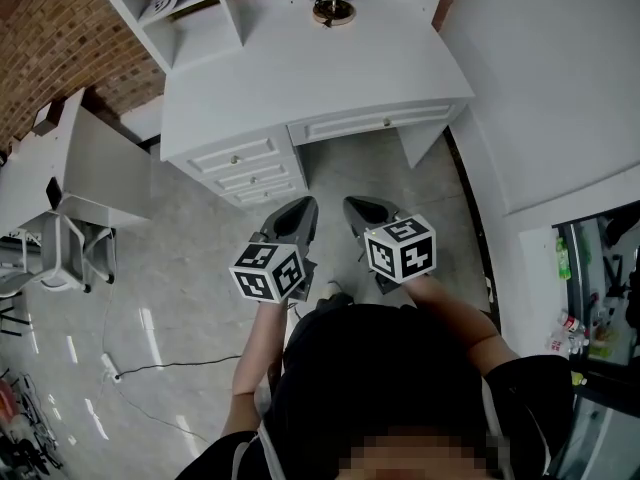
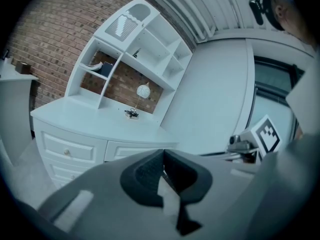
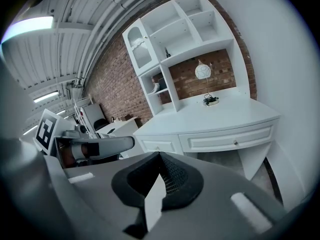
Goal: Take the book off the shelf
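Supporting the shelf (image 1: pixel 200 40), a desk (image 1: pixel 300 73) holds a lamp (image 1: pixel 332 9).

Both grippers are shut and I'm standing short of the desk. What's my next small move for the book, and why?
Probably move the left gripper forward and up toward the book, opening it on the way. It and the right gripper are shut, empty, over the floor short of the desk; the book sits in a left cubby of the shelf.
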Motion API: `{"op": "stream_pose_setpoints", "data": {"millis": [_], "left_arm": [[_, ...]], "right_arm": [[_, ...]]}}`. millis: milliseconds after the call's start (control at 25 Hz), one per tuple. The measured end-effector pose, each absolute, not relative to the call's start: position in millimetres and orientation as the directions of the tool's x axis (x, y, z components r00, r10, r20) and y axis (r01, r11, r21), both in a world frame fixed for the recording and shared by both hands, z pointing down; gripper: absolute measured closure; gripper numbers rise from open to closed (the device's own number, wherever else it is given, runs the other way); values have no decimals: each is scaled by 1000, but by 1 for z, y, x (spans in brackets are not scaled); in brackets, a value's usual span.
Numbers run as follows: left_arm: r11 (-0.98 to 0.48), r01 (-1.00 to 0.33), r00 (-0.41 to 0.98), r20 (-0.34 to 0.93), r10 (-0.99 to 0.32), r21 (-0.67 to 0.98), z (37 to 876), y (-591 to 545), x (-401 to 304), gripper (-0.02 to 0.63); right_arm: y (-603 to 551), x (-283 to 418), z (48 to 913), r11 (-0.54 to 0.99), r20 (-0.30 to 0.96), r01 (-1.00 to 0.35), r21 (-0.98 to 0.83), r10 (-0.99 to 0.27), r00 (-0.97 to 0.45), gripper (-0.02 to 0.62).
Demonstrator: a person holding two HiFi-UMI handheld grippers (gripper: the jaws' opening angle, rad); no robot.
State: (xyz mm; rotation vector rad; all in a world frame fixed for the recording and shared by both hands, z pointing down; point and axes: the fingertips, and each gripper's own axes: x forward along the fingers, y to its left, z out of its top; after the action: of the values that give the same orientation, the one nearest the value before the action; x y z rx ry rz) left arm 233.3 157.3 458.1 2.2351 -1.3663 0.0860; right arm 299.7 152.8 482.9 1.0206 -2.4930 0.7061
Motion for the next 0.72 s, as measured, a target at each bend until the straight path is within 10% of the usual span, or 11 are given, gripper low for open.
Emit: {"op": "stream_pose_setpoints", "data": {"millis": [720], "left_arm": [[-256, -883, 392, 318, -863, 392, 465, 154, 135, 600]], "right_arm": [[143, 205, 481, 692, 488, -659, -295, -483, -727, 597]]}}
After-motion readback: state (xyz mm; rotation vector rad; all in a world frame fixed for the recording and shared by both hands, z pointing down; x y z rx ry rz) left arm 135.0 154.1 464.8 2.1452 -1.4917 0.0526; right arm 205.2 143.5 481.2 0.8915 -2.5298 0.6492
